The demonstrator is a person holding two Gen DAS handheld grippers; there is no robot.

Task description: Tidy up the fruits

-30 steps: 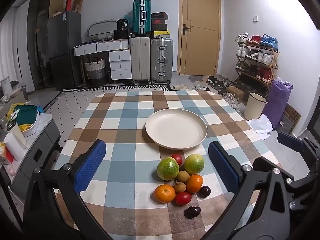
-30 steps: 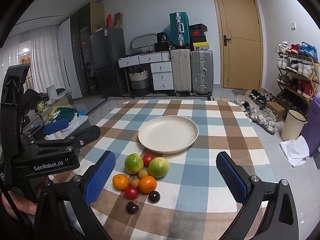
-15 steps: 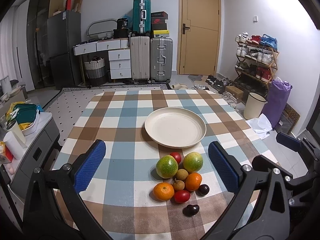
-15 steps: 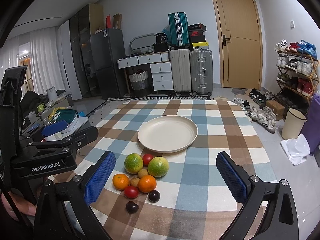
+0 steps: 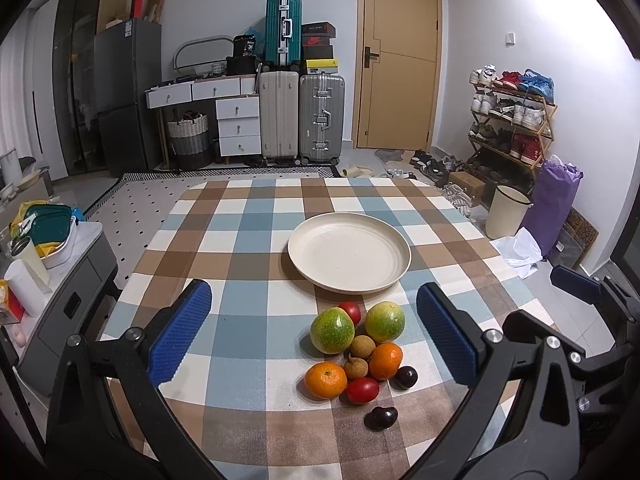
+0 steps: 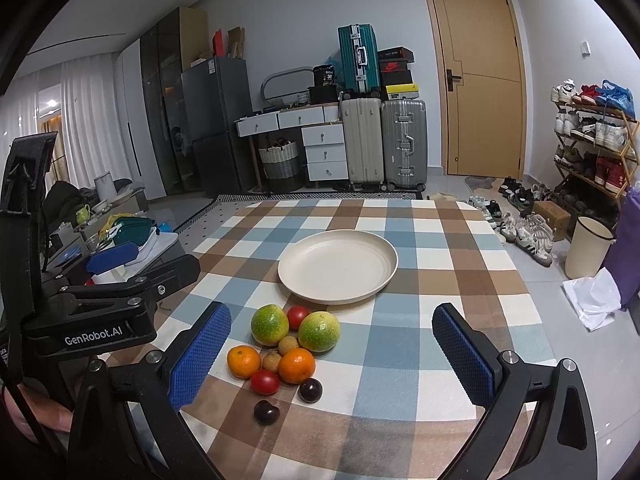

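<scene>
A cluster of fruit lies on the checked tablecloth [image 5: 240,240] in front of an empty cream plate [image 5: 349,257]: two green-yellow fruits [image 5: 332,330], two oranges [image 5: 325,379], two red tomatoes [image 5: 362,390], two brown longans [image 5: 362,346] and two dark plums [image 5: 383,417]. The plate [image 6: 338,266] and the green fruit [image 6: 270,324] also show in the right wrist view. My left gripper [image 5: 314,338] is open and empty above the near table edge. My right gripper [image 6: 330,356] is open and empty, to the right of the left one.
The left gripper's body [image 6: 100,312] shows at the left of the right wrist view. A side cabinet [image 5: 60,280] with containers stands left of the table. Suitcases [image 5: 300,116], drawers, a door and a shoe rack [image 5: 512,120] are behind. A bin [image 5: 506,216] stands right.
Both grippers have shifted very slightly; the fruit appears a touch higher and nearer in the left wrist view. Nothing was taken or let go.
</scene>
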